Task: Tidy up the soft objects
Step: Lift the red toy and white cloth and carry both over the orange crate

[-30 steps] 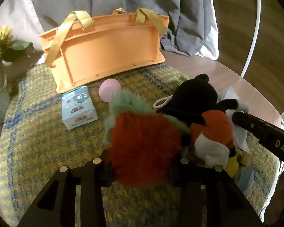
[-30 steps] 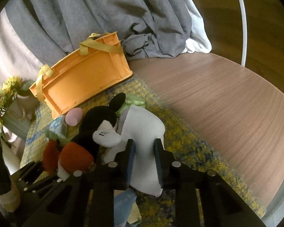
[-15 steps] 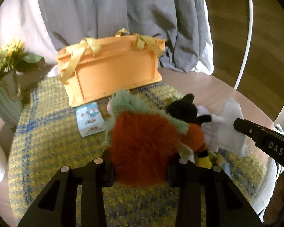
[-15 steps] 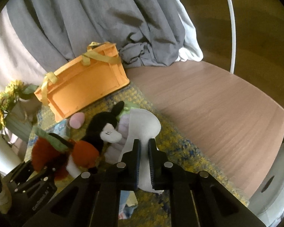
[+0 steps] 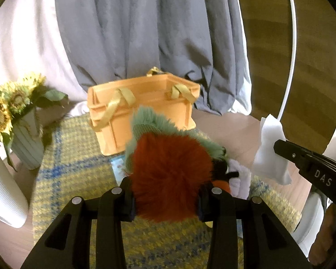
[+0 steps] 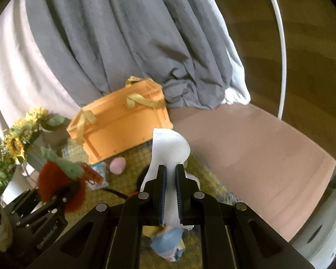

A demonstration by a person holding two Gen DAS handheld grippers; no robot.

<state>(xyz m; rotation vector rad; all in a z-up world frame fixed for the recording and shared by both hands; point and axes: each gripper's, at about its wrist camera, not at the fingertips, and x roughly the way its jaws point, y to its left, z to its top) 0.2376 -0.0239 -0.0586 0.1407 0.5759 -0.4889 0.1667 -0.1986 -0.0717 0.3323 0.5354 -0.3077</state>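
My left gripper is shut on a fluffy red plush with green leaves and holds it above the mat; it also shows in the right wrist view. My right gripper is shut on a white cloth, lifted off the mat; the cloth also shows in the left wrist view. An orange basket with yellow handles stands at the back of the mat, also seen in the right wrist view. A black and orange plush lies mostly hidden behind the red plush.
A yellow and blue checked mat covers the round wooden table. A sunflower vase stands at the left. A pink ball, a small blue carton and a blue item lie on the mat. Grey drapery hangs behind.
Both grippers have risen from the mat, the left with the red plush and the right with the white cloth. The right jaws closed on the cloth.
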